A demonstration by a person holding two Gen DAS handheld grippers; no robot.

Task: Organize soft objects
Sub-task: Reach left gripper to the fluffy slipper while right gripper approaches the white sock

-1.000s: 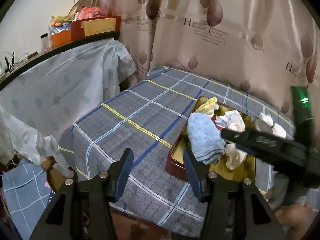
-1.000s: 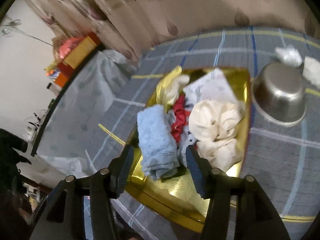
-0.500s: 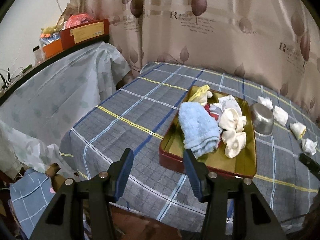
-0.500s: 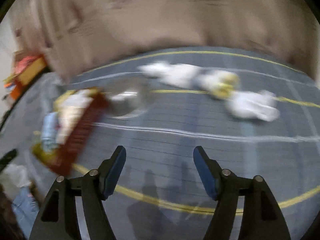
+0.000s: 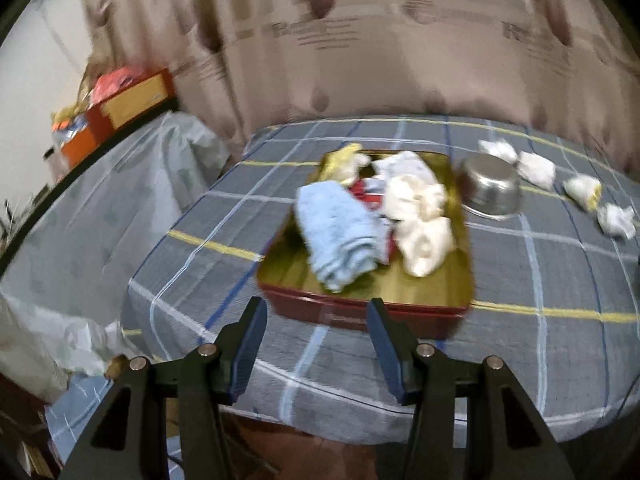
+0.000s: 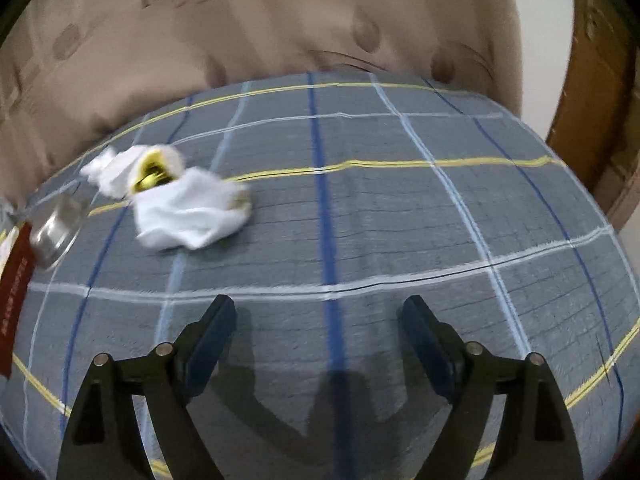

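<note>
Two claws, nothing held: both bare between the pads.
Left claw: parted about halfway, empty, poised at the near edge of the tray, pointing down and forward at it.
Tray contents: blue towel rolled lengthwise, long axis running from the near rim toward the back; cream cloths just to its right, touching; red scrap between them; yellow cloth at the far corner.
Metal bowl: upside down, just beside the tray's right rim.
Loose rags: four small white bundles strung in a row from behind the bowl toward the right edge of the checked cloth.
Right claw: jaws opening wide, empty, low over bare checked cloth.
Nearest rag: up and to the left of the right claw, flattened, long axis roughly crosswise; another bundle with a yellow patch touching it behind.
Nearer hand: right, clearly; left sits on the far side of the tray from these rags.
Likely next move: swing left and forward, then drop onto the nearest rag.
</note>
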